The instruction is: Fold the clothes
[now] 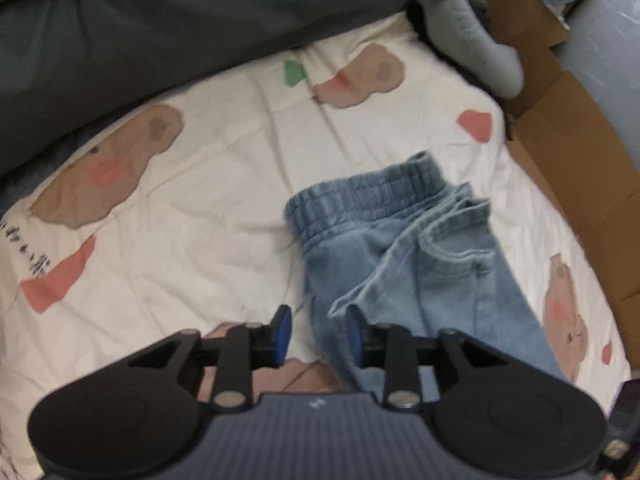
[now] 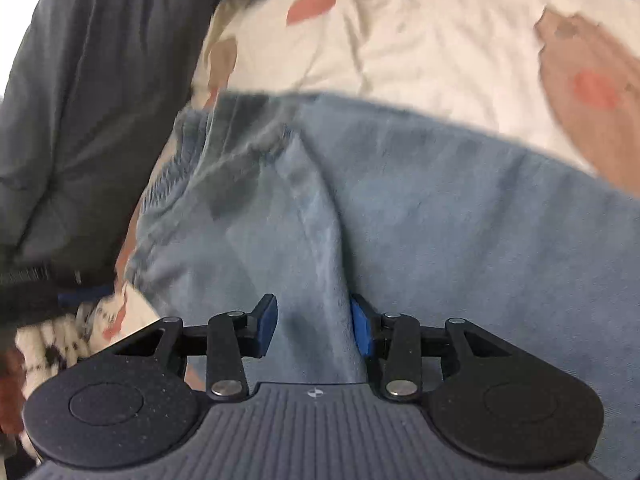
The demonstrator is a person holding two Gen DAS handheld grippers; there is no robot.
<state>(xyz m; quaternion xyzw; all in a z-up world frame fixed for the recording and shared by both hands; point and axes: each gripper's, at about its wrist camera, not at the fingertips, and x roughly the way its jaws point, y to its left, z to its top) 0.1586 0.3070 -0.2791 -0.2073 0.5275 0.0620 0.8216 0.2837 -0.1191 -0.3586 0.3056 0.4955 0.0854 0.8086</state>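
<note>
Both fingers (image 2: 362, 330) straddle jeans (image 2: 400, 208).

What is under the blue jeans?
The light blue denim jeans with the elastic waistband lie on a cream bedsheet printed with brown bears, which shows all around them. Whatever is directly beneath the denim is covered and cannot be seen.

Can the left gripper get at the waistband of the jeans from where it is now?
Probably yes. The left gripper is open, holding nothing, and the elastic waistband lies exposed ahead of it on the printed bedsheet, with only the jeans' own folds between.
</note>
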